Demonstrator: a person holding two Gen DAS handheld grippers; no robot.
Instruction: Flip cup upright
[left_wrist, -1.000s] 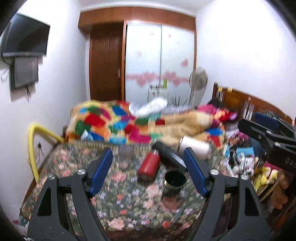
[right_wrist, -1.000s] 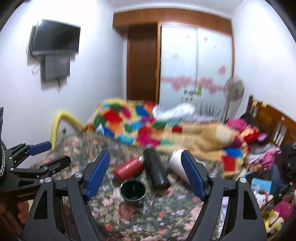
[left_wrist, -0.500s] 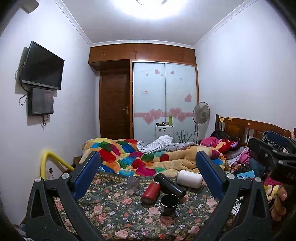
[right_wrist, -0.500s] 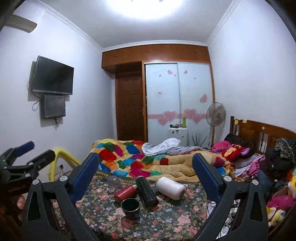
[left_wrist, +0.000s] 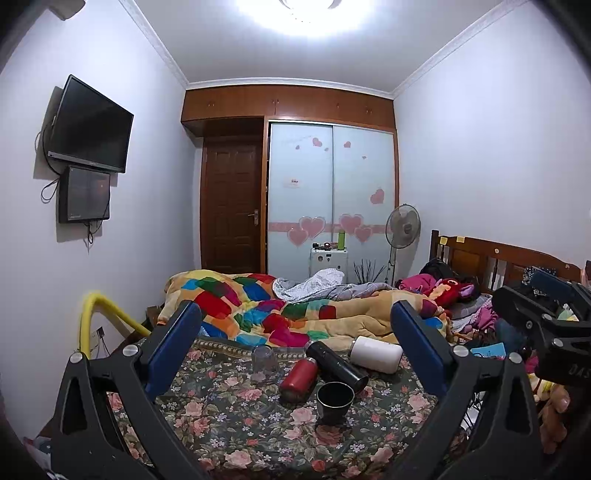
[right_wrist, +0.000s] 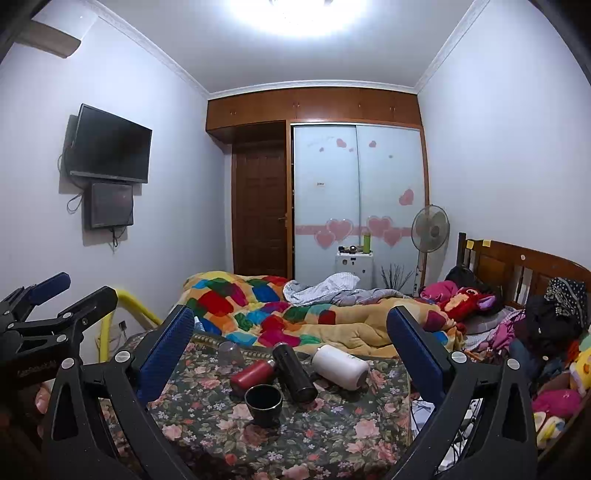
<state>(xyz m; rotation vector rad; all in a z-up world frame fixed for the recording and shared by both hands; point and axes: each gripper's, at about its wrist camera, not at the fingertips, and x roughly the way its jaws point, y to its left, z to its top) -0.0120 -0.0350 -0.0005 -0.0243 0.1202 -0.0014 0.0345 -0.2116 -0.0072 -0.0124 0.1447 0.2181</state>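
Note:
A black cup (left_wrist: 334, 402) (right_wrist: 263, 405) stands upright, mouth up, on the floral cloth (left_wrist: 229, 428) (right_wrist: 343, 435). A clear glass cup (left_wrist: 264, 363) (right_wrist: 230, 353) stands mouth down behind it to the left. A red bottle (left_wrist: 297, 379) (right_wrist: 253, 376), a black bottle (left_wrist: 337, 365) (right_wrist: 294, 372) and a white bottle (left_wrist: 376, 353) (right_wrist: 340, 366) lie on their sides. My left gripper (left_wrist: 295, 354) and right gripper (right_wrist: 290, 354) are both open wide, empty, held back from the objects.
A colourful quilt (left_wrist: 266, 314) (right_wrist: 277, 310) lies bunched behind the cloth. A yellow rail (left_wrist: 99, 310) (right_wrist: 129, 306) stands at the left. Clothes and toys (right_wrist: 546, 354) pile by the wooden headboard (left_wrist: 495, 258) at the right.
Both grippers have pulled back and up, away from the cups and bottles, and their jaws have opened wider. The objects on the cloth have not moved.

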